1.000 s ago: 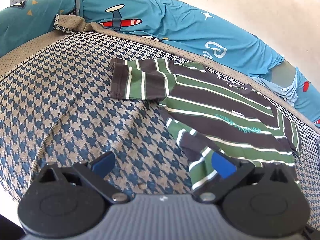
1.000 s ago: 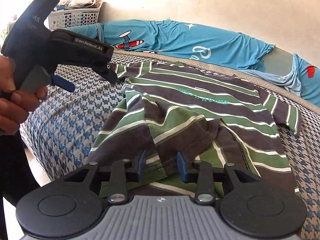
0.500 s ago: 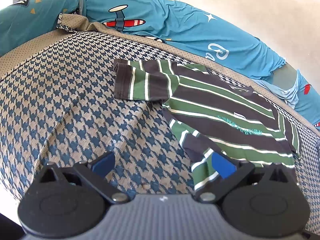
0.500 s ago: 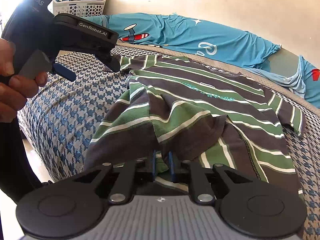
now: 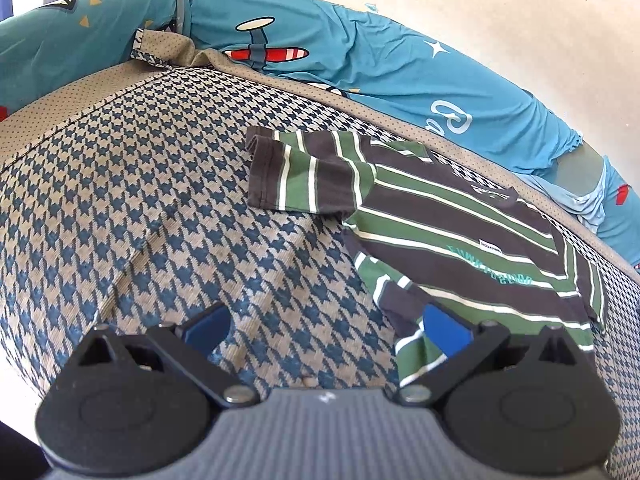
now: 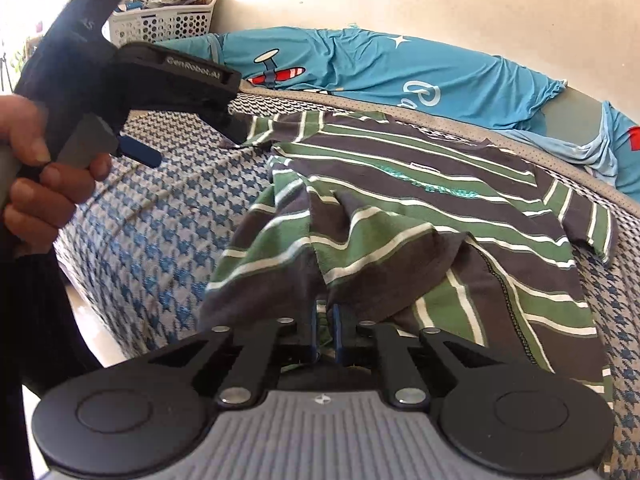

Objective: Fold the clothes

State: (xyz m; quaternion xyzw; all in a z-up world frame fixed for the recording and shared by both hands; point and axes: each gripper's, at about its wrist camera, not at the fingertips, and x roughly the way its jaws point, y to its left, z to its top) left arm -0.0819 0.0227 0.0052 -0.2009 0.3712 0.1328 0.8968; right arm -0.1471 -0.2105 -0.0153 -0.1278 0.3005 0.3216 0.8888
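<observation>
Striped T-shirt (image 5: 460, 232) lies on the houndstooth bed (image 5: 140, 200), chest side up, one sleeve spread flat toward the middle of the bed, the other sleeve toward the far right edge. Its lower hem is bunched and lifted at the near edge.

My right gripper (image 6: 325, 330) has its jaws closing, nearly together, with a fold of the T-shirt hem pinched between the blue pads (image 6: 337, 328); the cloth drapes off both sides of them.

My left gripper (image 5: 326, 326) has its jaws wide, nothing between them but bare bed cover; its right pad sits just beside the crumpled hem, and I can't tell if it touches. In the right wrist view I see the left gripper from the side, held in a hand (image 6: 38, 168), its tip near the spread sleeve.

Blue pyjama top (image 5: 360, 64) with a plane print lies along the far edge of the bed by the wall. White laundry basket (image 6: 160, 20) at the back left.
</observation>
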